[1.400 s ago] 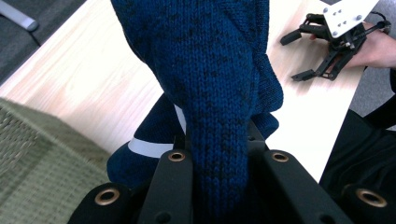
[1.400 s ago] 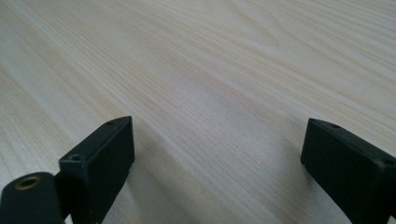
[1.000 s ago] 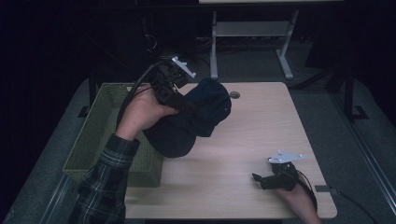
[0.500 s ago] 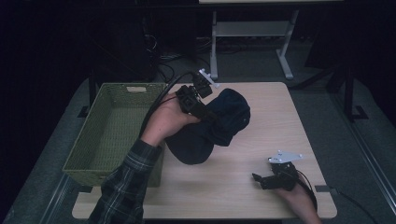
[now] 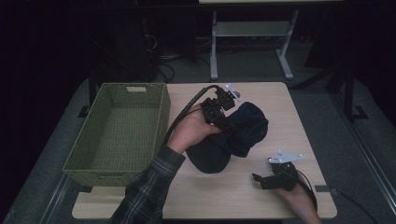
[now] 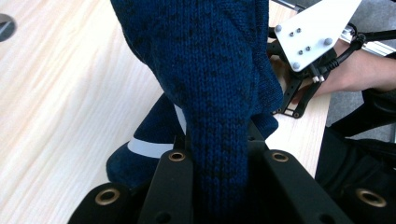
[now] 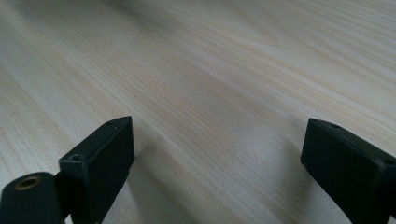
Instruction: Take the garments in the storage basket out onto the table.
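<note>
The left gripper (image 5: 223,122) grips a dark blue knitted garment (image 5: 233,137) that rests on the wooden table (image 5: 299,121), beside an olive wicker basket (image 5: 119,130). The right gripper (image 5: 261,178) rests near the table's front edge.

Left claw (image 5: 229,127) clamped shut mid-table; right claw (image 5: 259,178) jaws wide, resting low near edge.

Dim room, wooden table (image 5: 299,116), white frame (image 5: 252,32) behind.

A dim lab or recording room: a pale wooden table (image 5: 299,112) on grey carpet (image 5: 336,116), loose cables (image 5: 163,65) and a white metal stand (image 5: 252,32) behind it.
</note>
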`<state>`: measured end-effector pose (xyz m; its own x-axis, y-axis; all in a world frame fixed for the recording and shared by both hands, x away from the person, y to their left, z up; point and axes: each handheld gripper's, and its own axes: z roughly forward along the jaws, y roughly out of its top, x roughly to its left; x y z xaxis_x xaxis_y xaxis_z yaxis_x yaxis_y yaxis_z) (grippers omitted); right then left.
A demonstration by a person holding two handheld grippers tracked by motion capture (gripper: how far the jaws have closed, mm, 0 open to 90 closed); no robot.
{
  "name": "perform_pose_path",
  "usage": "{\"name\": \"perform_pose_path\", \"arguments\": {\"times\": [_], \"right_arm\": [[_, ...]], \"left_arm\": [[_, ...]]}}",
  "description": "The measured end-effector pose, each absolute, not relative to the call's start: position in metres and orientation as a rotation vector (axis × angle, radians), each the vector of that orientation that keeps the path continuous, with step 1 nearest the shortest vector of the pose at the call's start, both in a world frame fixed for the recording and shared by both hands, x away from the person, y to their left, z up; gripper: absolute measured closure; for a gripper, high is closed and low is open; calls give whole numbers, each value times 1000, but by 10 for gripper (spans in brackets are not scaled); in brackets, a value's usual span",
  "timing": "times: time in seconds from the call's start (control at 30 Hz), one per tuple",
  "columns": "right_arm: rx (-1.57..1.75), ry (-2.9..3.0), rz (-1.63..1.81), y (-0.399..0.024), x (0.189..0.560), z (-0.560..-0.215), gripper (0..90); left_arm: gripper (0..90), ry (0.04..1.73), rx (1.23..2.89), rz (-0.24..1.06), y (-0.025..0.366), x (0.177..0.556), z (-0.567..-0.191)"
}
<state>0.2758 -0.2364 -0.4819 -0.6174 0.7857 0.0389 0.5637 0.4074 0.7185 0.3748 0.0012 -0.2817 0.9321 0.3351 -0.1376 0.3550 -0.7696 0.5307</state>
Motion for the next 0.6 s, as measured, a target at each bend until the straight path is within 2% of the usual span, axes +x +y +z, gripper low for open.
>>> {"name": "perform_pose_path", "arguments": {"times": [0.33, 0.6], "right_arm": [[1175, 2363, 1030, -236, 276, -482, 93], [1173, 2363, 1028, -236, 276, -482, 93]], "left_arm": [[796, 499, 2493, -170, -16, 382, -323], [795, 522, 2476, -253, -11, 397, -357]]}}
